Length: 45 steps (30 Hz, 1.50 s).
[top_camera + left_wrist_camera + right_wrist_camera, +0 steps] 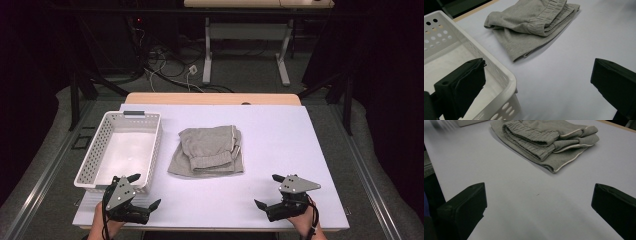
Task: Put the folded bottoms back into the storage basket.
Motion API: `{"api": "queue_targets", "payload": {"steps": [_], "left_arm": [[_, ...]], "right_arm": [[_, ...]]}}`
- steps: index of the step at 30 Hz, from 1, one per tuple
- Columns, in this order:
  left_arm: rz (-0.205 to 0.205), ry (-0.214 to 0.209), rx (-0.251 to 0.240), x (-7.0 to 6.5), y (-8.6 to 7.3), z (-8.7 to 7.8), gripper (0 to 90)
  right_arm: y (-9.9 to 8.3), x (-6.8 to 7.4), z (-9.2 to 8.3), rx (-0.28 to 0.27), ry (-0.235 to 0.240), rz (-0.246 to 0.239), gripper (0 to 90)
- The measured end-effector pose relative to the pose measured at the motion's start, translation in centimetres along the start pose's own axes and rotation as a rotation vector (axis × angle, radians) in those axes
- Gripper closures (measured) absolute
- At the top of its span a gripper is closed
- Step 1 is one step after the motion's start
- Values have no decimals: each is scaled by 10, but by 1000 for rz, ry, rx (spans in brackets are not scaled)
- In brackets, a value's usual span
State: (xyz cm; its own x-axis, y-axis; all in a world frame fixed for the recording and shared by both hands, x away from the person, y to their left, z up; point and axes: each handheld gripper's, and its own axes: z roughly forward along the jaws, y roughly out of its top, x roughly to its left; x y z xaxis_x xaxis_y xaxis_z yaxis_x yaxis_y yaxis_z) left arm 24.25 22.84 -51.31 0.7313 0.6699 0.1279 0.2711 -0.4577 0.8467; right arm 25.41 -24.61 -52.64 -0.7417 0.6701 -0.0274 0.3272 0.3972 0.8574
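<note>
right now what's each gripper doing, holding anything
left gripper: open, holding nothing, by the white basket.
right gripper: open, holding nothing, short of the grey shorts.

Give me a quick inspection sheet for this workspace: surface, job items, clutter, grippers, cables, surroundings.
Surface: white tabletop, bare apart from two items.
Job's things: folded grey shorts lying mid-table; white perforated basket at their left, empty, apart from the shorts.
Clutter: nothing seen.
Grippers: left gripper at the basket's near corner, jaws open, holding nothing; right gripper near the front right edge, jaws open, holding nothing.
Cables: loose cords on the floor beyond the table.
Surroundings: second table behind, dark curtains at both sides.
</note>
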Motion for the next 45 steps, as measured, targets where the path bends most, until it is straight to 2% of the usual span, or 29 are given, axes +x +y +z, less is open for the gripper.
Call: {"api": "queue_targets", "payload": {"steps": [25, 30, 45], "left_arm": [[-2, -5, -19, -6, 6, 3, 0], [-5, -3, -36, -8, 9, 3, 0], [-9, -20, -20, -17, 17, 13, 0]], "right_arm": [[3, 3, 4, 9, 7, -11, 0], [4, 4, 7, 12, 10, -16, 0], [11, 7, 16, 22, 33, -7, 0]]}}
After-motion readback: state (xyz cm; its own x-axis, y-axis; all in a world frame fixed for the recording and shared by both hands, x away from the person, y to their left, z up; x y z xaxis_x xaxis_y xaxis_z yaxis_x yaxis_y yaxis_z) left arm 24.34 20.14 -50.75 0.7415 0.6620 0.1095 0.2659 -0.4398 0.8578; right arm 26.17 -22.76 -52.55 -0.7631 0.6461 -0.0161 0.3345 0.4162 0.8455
